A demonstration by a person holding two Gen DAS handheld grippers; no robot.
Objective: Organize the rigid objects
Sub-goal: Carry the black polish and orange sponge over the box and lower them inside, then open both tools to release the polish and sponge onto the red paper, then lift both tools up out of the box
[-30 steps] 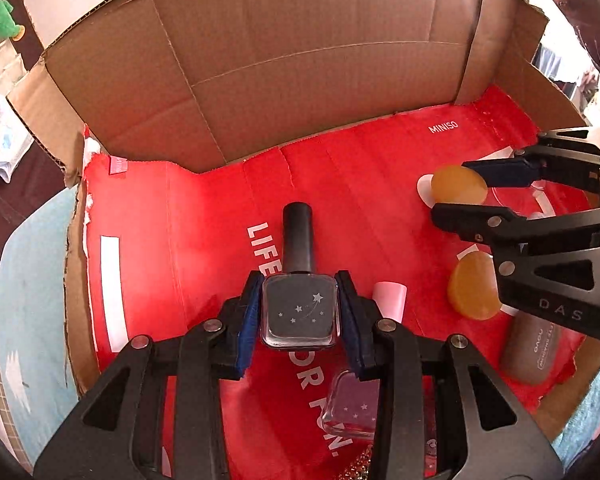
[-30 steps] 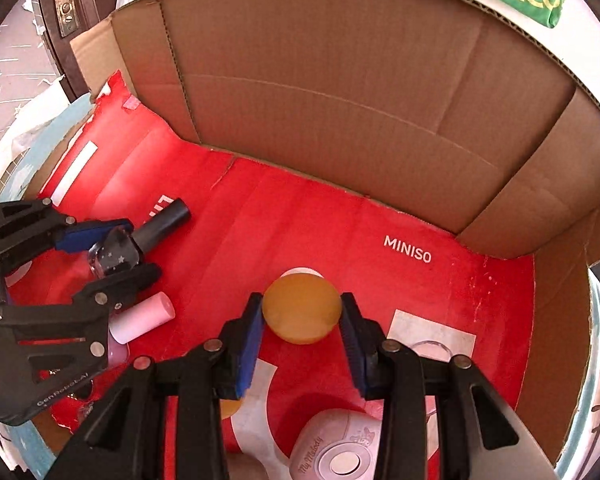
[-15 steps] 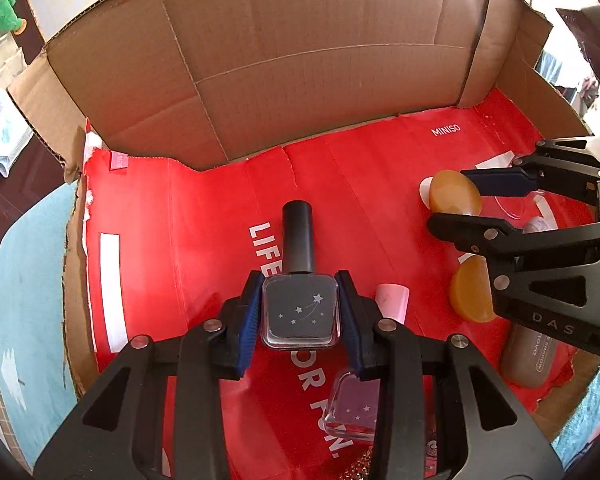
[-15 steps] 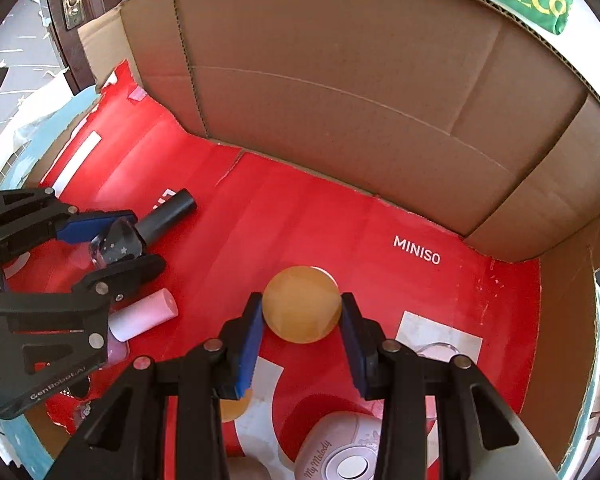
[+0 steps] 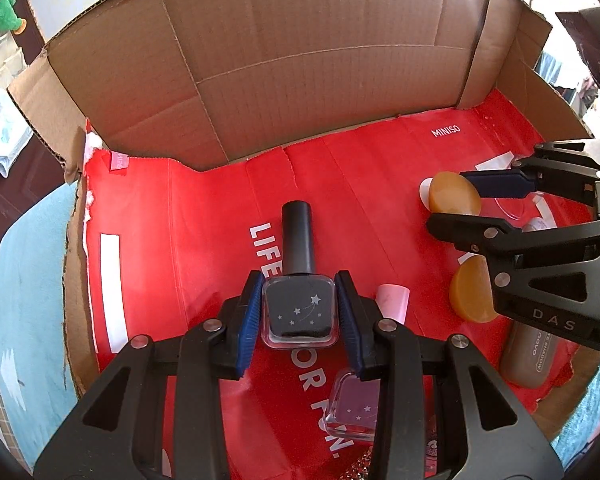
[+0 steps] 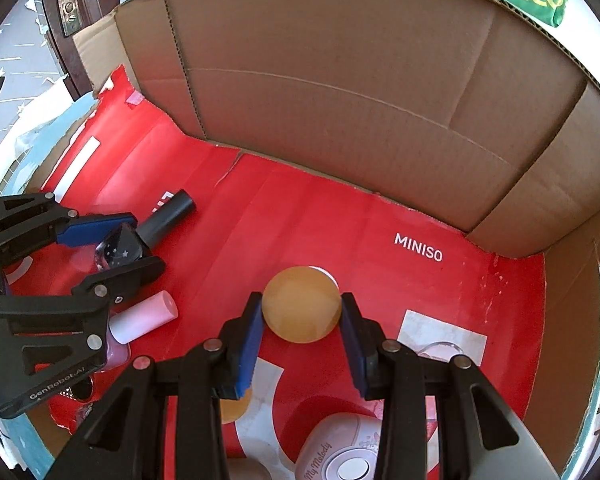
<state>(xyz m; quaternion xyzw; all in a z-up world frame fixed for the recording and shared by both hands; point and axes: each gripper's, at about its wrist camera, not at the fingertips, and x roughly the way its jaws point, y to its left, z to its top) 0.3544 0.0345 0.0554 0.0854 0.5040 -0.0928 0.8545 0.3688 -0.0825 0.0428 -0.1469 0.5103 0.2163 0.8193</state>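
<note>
Pink cylindrical cap (image 5: 392,300) just right of left gripper (image 5: 298,312), which clamps dark square star-printed nail-polish bottle (image 5: 298,312); right gripper (image 6: 302,320) clamps amber translucent disc (image 6: 302,304).

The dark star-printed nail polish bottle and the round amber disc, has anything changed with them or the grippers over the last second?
No visible change. The left gripper stays shut on the dark star-printed nail polish bottle, and the right gripper stays shut on the round amber disc, both over the red printed floor of the cardboard box. The pink cylinder lies where it was.
</note>
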